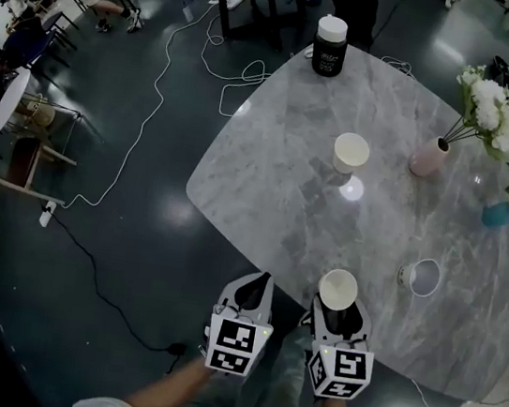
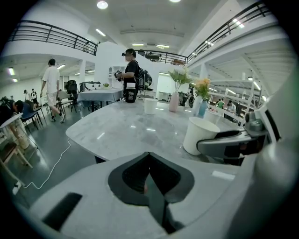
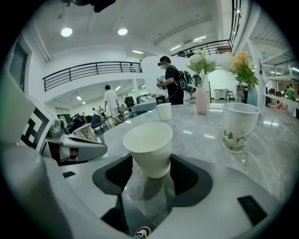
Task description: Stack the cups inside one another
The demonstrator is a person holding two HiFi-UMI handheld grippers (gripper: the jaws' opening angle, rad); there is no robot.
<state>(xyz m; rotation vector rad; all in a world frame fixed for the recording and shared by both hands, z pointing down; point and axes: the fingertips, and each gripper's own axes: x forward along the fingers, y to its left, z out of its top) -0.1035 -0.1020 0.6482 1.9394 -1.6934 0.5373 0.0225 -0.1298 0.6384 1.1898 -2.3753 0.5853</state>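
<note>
A plain white paper cup [image 1: 338, 287] [image 3: 148, 147] stands upright at the table's near edge, between the jaws of my right gripper [image 1: 338, 305] [image 3: 148, 173]. Those jaws are spread wide with a thin gap on each side of the cup. A second white cup [image 1: 351, 153] [image 3: 164, 111] stands mid-table. A third cup with green print [image 1: 421, 276] [image 3: 239, 127] stands to the right. My left gripper [image 1: 259, 286] [image 2: 148, 161] hangs just off the table edge, left of the right one, shut and empty. From the left gripper view the near cup [image 2: 201, 135] shows beside the right gripper's finger.
The grey marble table [image 1: 277, 182] has a curved near edge. A black canister with a white lid [image 1: 330, 46] stands at its far side, with a pink vase of flowers [image 1: 429, 158] and a blue vase [image 1: 497, 214] at the right. A cable [image 1: 158, 89] lies on the dark floor. People stand in the background.
</note>
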